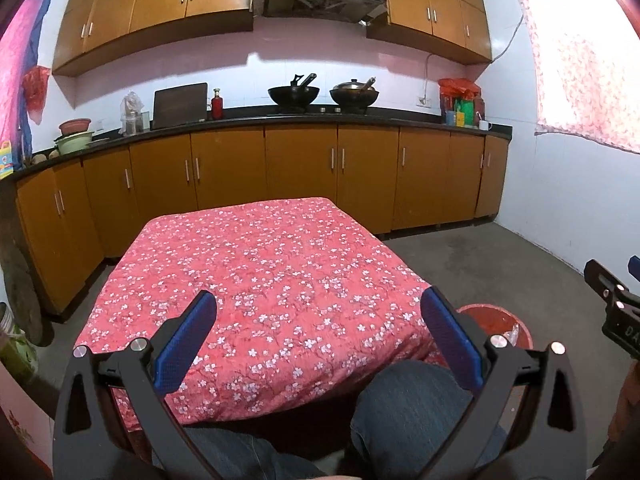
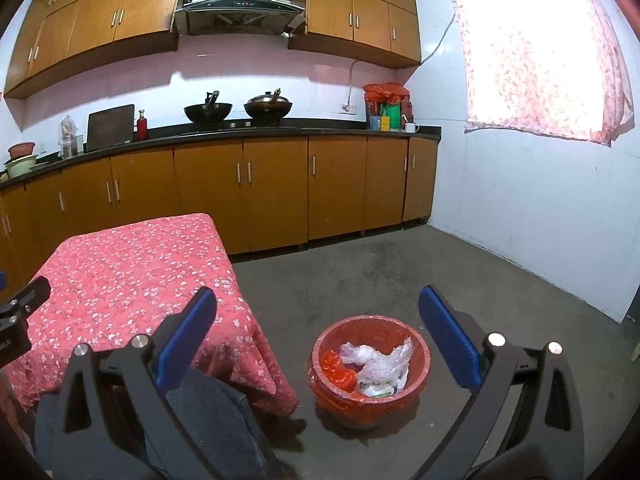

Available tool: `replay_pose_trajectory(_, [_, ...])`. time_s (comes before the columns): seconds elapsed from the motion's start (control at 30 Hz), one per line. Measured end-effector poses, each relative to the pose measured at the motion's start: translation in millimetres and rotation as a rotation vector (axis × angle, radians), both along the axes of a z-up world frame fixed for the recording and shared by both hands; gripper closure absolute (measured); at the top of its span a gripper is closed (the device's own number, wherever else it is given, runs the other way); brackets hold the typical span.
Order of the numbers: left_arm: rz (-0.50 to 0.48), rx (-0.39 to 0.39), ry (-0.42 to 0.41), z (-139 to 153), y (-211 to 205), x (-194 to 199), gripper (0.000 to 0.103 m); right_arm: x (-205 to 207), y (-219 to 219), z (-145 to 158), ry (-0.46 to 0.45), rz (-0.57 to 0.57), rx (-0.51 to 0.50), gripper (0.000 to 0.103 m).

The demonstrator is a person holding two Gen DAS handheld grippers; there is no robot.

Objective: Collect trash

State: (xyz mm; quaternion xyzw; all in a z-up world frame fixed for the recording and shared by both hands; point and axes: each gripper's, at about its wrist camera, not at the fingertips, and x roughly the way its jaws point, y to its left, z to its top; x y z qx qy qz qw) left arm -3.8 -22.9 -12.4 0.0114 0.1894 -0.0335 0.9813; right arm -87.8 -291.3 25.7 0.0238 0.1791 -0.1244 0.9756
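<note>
A round bin with a red liner [image 2: 370, 368] stands on the floor right of the table, holding crumpled clear plastic [image 2: 378, 362] and red scraps. Its rim [image 1: 494, 316] shows behind the right finger in the left wrist view. My right gripper [image 2: 318, 312] hangs open above the floor just ahead of the bin, nothing between its blue pads. My left gripper [image 1: 320, 312] is open over the near part of the table [image 1: 260, 272], which wears a red flowered cloth; no loose item shows on it. The right gripper's body [image 1: 616, 304] shows at the right edge.
A person's knees in jeans [image 1: 408, 412] sit under the table's near edge. Brown cabinets [image 2: 276, 188] and a dark counter with two woks [image 1: 294, 94] line the far wall. Grey floor [image 2: 460, 272] spreads right of the table to the white tiled wall.
</note>
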Motion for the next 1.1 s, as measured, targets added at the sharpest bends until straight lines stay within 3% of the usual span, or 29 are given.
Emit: replay_pose_trajectory(1.1, [0.004,-0.014,0.006,-2.8,1.0,-2.2,0.002,-1.0,2.2,0.6,-0.004,0.014,0.004,0.004])
